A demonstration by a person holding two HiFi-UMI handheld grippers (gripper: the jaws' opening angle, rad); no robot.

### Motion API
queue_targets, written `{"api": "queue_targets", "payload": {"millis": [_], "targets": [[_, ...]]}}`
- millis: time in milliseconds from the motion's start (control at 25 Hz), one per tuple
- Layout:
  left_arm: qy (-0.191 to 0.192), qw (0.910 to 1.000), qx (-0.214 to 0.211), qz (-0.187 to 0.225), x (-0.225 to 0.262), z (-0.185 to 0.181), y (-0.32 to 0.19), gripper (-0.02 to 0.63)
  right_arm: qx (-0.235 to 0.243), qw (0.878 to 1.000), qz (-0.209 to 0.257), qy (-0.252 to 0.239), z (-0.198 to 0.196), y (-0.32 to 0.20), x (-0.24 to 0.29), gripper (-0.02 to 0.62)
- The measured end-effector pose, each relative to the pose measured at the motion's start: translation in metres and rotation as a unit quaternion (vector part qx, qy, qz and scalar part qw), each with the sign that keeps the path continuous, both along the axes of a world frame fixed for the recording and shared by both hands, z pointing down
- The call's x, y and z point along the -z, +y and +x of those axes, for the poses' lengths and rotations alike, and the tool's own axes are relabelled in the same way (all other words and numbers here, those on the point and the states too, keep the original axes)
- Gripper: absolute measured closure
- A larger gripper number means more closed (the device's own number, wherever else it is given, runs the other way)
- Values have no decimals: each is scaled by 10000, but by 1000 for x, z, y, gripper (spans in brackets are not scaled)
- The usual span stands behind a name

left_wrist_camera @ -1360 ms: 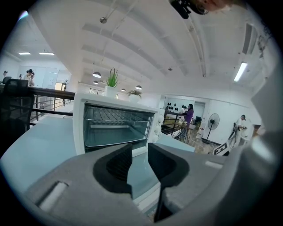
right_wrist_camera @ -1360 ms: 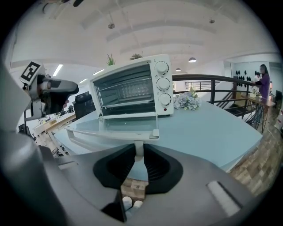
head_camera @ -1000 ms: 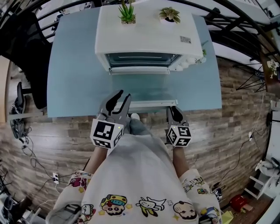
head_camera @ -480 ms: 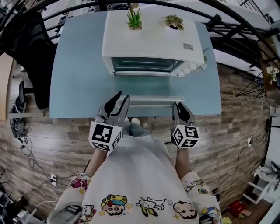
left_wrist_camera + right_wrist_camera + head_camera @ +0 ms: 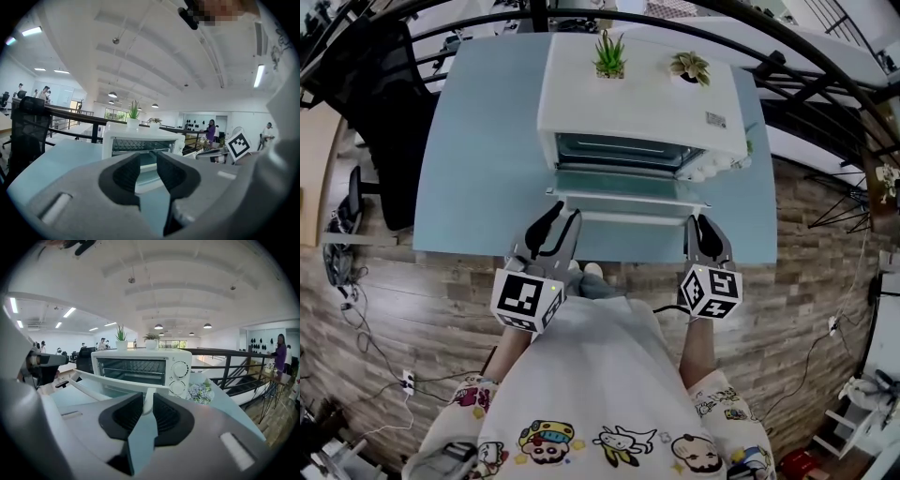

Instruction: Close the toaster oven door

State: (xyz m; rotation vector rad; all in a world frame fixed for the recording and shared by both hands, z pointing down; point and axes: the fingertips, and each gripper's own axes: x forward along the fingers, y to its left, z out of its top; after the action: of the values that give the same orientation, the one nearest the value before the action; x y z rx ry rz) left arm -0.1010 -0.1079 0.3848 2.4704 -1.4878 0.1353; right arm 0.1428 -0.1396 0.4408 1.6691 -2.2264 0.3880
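My right gripper (image 5: pixel 704 232) has its jaws clamped on the right end of the door handle (image 5: pixel 628 204). The door (image 5: pixel 623 180) stands half-raised before the toaster oven (image 5: pixel 642 103). My left gripper (image 5: pixel 555 223) hovers near the handle's left end, jaws apart and empty. Bare worktop (image 5: pixel 478 159) spreads left of the oven.

White toaster oven (image 5: pixel 642 103) on blue table (image 5: pixel 478 141), door (image 5: pixel 628 192) half open, tilted
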Motion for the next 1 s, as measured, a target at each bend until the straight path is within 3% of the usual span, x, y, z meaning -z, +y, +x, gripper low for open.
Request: {"api": "queue_targets", "payload": {"millis": [520,600,640,760,1000], "targets": [[20,9999,85,-53,-3,0,-14,503,191,9985,492,173,-8,-57,37,522],[12,9999,95,-57,-3,-1,-18,503,285,9978,548,243,-12,-65,40,533],[8,9999,103,-57,-3,-1,-21,503,313,9972,597,324,-15,-69,42,588],[-2,9999,155,-47,0,-4,-27,503,218,9953,749,569,-16,-80,48,588],[-4,9996,251,-85,-2,-11,-36,503,358,9952,717,567,-17,-87,51,588]]}}
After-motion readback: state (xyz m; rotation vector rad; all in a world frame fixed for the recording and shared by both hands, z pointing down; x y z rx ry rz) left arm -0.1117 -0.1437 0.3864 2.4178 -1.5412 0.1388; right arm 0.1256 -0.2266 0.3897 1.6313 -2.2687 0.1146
